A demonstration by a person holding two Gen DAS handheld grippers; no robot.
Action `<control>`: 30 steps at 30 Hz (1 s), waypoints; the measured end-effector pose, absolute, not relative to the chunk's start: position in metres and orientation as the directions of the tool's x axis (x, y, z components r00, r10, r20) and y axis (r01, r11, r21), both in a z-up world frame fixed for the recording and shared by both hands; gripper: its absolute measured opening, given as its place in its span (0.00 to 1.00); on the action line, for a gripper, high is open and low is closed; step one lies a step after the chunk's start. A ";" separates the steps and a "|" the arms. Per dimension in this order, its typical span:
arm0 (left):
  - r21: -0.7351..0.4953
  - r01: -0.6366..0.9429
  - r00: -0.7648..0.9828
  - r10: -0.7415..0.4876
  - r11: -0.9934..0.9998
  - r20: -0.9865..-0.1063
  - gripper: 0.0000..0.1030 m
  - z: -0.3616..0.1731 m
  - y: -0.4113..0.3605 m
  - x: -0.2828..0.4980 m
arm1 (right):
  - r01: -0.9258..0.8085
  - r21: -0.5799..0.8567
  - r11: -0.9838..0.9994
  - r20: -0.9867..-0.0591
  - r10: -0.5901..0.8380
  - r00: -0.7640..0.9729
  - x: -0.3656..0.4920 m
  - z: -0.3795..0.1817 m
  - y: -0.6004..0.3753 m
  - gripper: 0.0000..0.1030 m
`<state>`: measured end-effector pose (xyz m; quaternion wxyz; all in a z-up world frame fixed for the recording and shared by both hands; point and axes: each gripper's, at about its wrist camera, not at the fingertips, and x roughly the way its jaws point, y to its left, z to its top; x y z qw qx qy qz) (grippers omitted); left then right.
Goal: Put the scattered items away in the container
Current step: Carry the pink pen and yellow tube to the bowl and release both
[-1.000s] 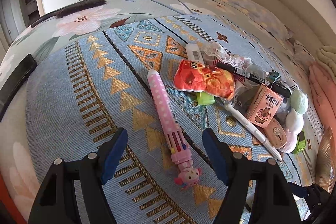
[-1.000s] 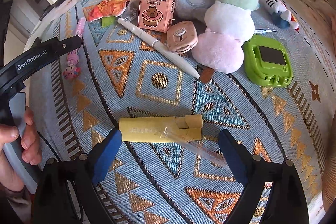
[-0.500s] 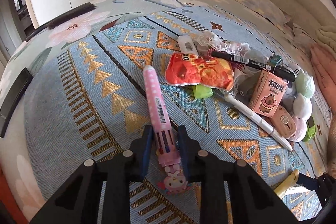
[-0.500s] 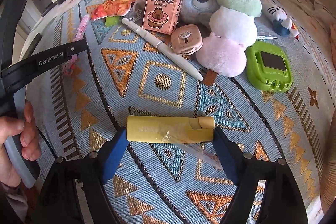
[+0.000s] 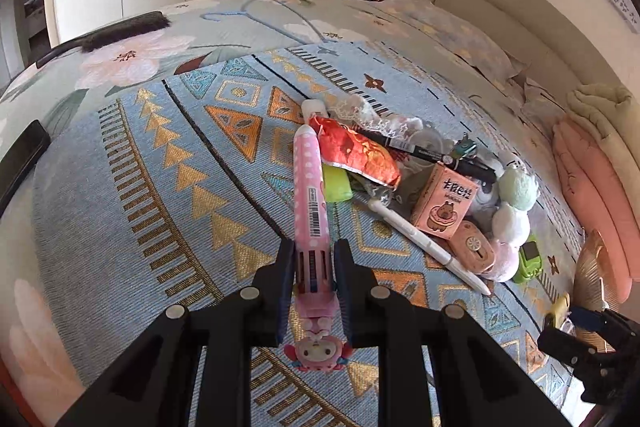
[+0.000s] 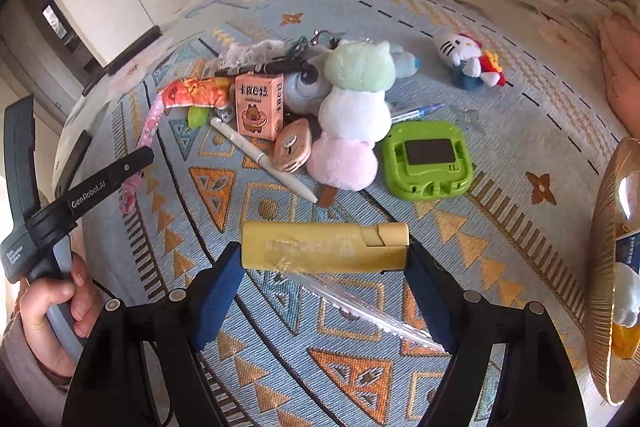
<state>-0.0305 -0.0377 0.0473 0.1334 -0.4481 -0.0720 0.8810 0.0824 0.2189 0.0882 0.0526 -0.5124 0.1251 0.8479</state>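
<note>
Left gripper (image 5: 313,269) clamps pink pen (image 5: 309,195)

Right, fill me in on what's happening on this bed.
A person is tidying scattered items with a handheld gripper in each hand. The left gripper is shut on the pink multicolour pen. The right gripper clamps the yellow box end to end. The snack packet, white pen, plush toys and green gadget lie on the patterned blanket. A gold basket sits at the right edge.
</note>
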 end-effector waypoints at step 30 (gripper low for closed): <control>-0.141 -0.797 -0.369 0.657 -0.588 -0.658 0.16 0.156 0.267 0.104 | -0.663 0.197 -0.722 -0.770 0.305 -0.561 0.229 0.152 0.443 0.78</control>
